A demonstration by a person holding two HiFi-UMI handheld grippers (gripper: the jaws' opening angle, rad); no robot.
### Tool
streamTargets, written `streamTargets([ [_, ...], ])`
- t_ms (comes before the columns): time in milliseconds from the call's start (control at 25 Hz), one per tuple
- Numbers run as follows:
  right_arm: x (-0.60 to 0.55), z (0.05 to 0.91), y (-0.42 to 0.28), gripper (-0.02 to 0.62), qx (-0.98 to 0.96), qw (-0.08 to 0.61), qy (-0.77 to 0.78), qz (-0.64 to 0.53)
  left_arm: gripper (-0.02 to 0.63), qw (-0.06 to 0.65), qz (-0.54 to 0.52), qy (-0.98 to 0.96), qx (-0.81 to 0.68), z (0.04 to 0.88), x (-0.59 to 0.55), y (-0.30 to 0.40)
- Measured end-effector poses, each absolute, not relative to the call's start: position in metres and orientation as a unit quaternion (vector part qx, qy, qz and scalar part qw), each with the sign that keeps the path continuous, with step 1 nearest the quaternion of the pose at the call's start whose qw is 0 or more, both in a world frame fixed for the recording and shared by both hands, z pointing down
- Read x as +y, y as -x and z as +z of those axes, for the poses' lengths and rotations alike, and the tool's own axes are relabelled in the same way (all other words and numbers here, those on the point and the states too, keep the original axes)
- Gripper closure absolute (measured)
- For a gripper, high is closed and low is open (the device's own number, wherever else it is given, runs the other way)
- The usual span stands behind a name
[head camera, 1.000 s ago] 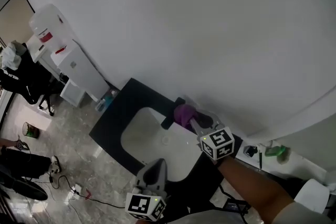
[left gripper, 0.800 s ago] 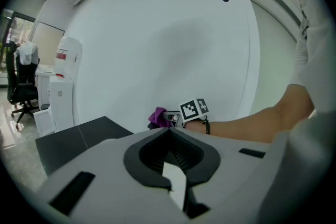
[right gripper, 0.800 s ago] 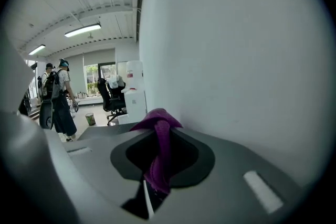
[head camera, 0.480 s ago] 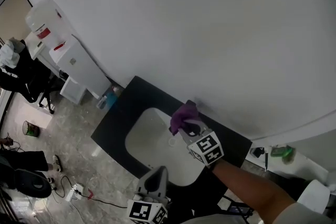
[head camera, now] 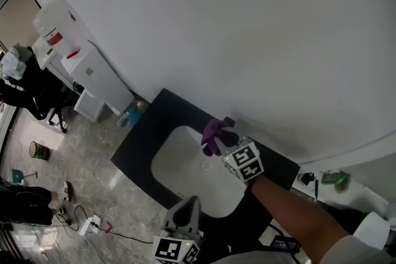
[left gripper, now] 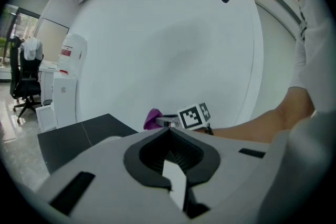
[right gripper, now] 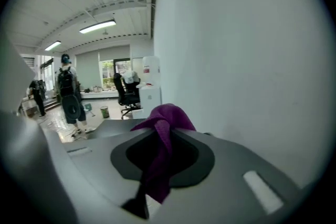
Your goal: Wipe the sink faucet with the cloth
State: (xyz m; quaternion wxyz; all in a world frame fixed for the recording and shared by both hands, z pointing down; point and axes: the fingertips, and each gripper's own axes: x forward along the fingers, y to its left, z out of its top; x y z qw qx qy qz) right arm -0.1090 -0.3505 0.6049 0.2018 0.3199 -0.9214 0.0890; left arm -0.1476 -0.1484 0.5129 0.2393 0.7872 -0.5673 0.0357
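The purple cloth (right gripper: pixel 169 114) is pinched between the jaws of the right gripper (right gripper: pixel 163 131), its bunched end standing out just beyond the jaw tips. Over the last second, this bunch has been drawn along the dark faucet (head camera: pixel 228 123) and now lies against it, above the back of the white sink (head camera: pixel 176 161). A wiping stroke is judged to be under way, with the faucet only partly covered. The left gripper (left gripper: pixel 168 129) is kept well back, its jaws pressed together on nothing.
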Motion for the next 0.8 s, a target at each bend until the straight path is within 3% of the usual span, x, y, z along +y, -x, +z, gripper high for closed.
streamTargets([
  [160, -0.275, 0.641, 0.142, 0.543, -0.934, 0.216, -0.26, 0.112, 0.6, 0.239, 0.033, -0.787, -0.568, 0.513, -0.148, 0.151],
  [360, -0.329, 0.667, 0.119, 0.542, -0.904, 0.226, -0.343, 0.12, 0.6, 0.237, 0.039, -0.782, -0.575, 0.512, -0.144, 0.156],
  [640, -0.269, 0.679, 0.152, 0.541, -0.923, 0.253, -0.258, 0.13, 0.6, 0.243, 0.038, -0.773, -0.584, 0.517, -0.141, 0.16],
  [800, -0.303, 0.661, 0.133, 0.541, -0.914, 0.221, -0.314, 0.131, 0.6, 0.239, 0.036, -0.776, -0.583, 0.514, -0.144, 0.16],
])
